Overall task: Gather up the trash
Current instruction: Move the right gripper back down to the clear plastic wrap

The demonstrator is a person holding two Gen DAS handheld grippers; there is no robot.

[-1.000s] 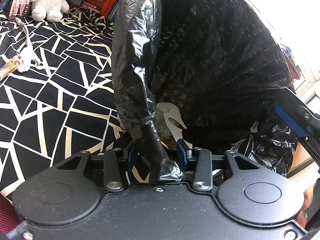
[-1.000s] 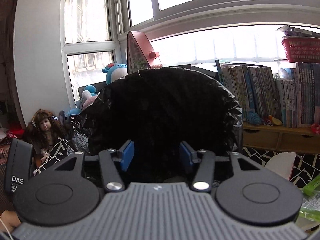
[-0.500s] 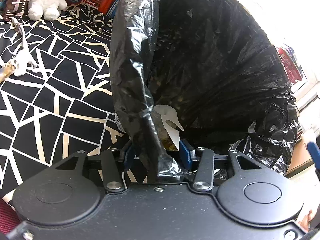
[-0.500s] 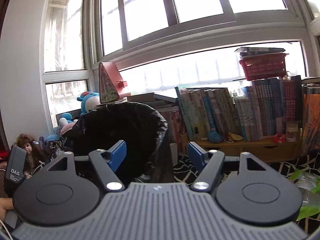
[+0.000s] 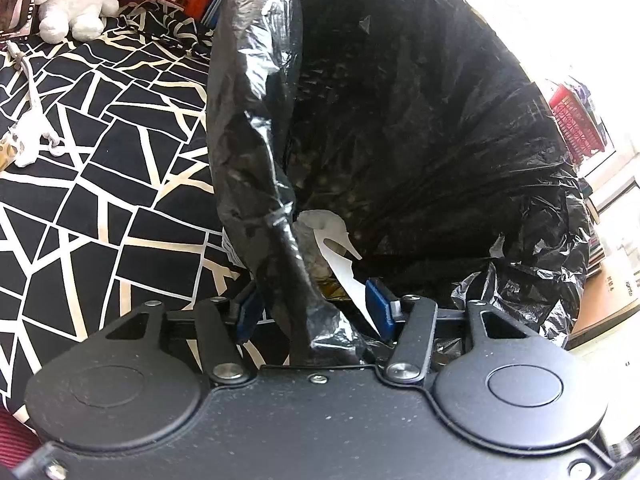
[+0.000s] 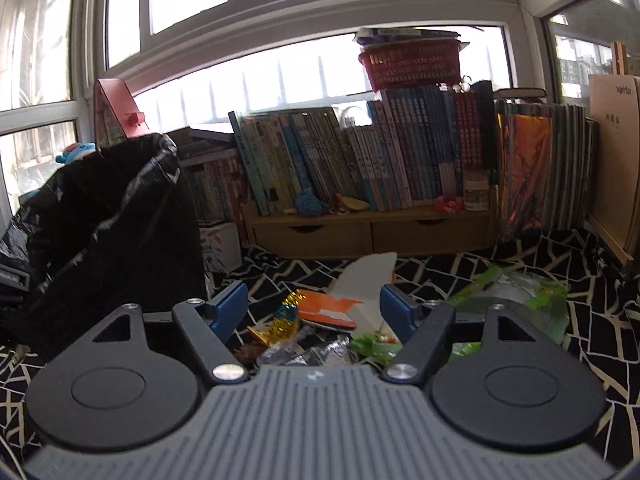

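1. Our left gripper has just been opening; its blue pads now stand apart with the twisted rim of the black trash bag running between them. The left pad looks close to the plastic, the right pad is clear of it, so we read the grip as released, with the bag only draped there.
2. Our right gripper has also just been opening and is spread wide, with nothing between the pads. It points down over a heap of litter.
3. Just past the left jaws, a torn white paper scrap lies at the mouth of the bag, with some darker bits under it. So part of the collecting looks done.
4. Just past the right jaws lies what is left: an orange-and-white wrapper, a gold foil wrapper, a white cardboard piece and green plastic packaging, all on the black-and-white patterned cover.
5. In the right view the bag stands to the left of the pile, near it, mouth up.
6. Further out, a low shelf of books runs under the window, and a white plush toy sits on the cover far from the bag.
7. We judge the task partway through: several pieces remain, and the next pick looks like the orange-and-white wrapper.
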